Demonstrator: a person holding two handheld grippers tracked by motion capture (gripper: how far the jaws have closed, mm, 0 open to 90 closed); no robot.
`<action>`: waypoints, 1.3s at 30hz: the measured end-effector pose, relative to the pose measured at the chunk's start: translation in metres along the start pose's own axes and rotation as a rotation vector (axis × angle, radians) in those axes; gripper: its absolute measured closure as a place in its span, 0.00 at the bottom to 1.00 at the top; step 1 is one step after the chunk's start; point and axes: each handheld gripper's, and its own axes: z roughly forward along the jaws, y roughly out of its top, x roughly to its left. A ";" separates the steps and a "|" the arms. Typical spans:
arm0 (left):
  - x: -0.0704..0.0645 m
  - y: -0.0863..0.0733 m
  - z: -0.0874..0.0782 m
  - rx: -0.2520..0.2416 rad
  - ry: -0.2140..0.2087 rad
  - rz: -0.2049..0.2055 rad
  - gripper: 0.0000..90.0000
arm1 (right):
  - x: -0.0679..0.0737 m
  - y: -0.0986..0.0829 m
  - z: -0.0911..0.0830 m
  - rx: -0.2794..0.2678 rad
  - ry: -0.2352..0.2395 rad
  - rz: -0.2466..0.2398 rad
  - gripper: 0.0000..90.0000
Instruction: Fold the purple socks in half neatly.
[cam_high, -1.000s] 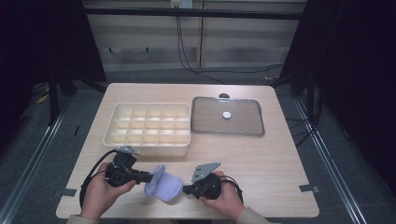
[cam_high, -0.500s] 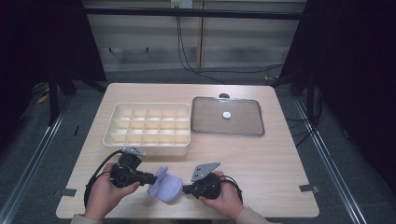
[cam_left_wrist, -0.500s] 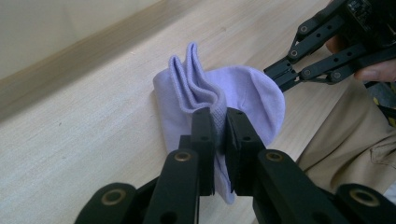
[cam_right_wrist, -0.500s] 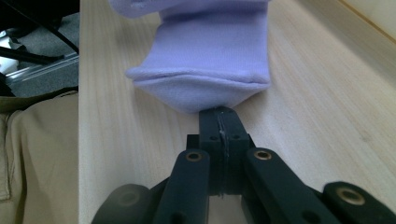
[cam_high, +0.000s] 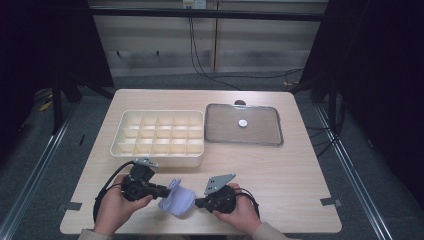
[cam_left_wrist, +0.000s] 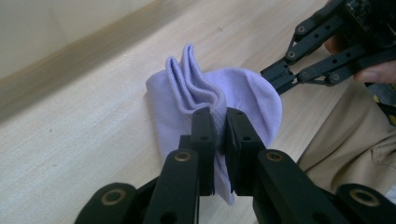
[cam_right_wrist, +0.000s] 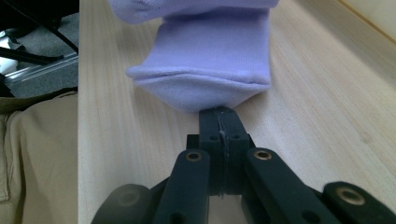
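A lilac sock (cam_high: 176, 201) lies bunched on the wooden table (cam_high: 300, 175) near its front edge, between my two grippers. My left gripper (cam_high: 165, 191) is shut on the sock's ribbed cuff (cam_left_wrist: 205, 100), whose folds stand up just beyond the jaws (cam_left_wrist: 218, 121). My right gripper (cam_high: 197, 202) comes in from the other side with its jaws pressed together. Its tips (cam_right_wrist: 219, 114) rest against the sock's folded lower edge (cam_right_wrist: 205, 88), and no cloth shows between them. The left gripper view shows the right gripper (cam_left_wrist: 273, 77) touching the sock's far side.
A cream box (cam_high: 160, 160) divided into several compartments stands behind the grippers at the table's middle left. A grey lid (cam_high: 260, 132) with a white knob (cam_high: 243, 122) lies flat to its right. Khaki trousers (cam_right_wrist: 37, 154) show past the table's front edge.
My left hand has shifted a little to the right with the sock's cuff, bunching the sock closer to the right gripper. The right hand has hardly moved.
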 end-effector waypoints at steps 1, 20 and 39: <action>0.001 0.000 0.000 -0.001 0.000 0.002 0.92 | 0.000 0.000 0.000 0.002 0.000 -0.002 1.00; -0.002 -0.001 0.006 0.008 0.008 -0.008 0.92 | 0.009 -0.002 -0.003 0.015 0.011 -0.016 1.00; -0.012 0.002 0.013 0.042 -0.035 0.044 0.92 | 0.006 0.003 0.005 -0.004 0.004 -0.003 1.00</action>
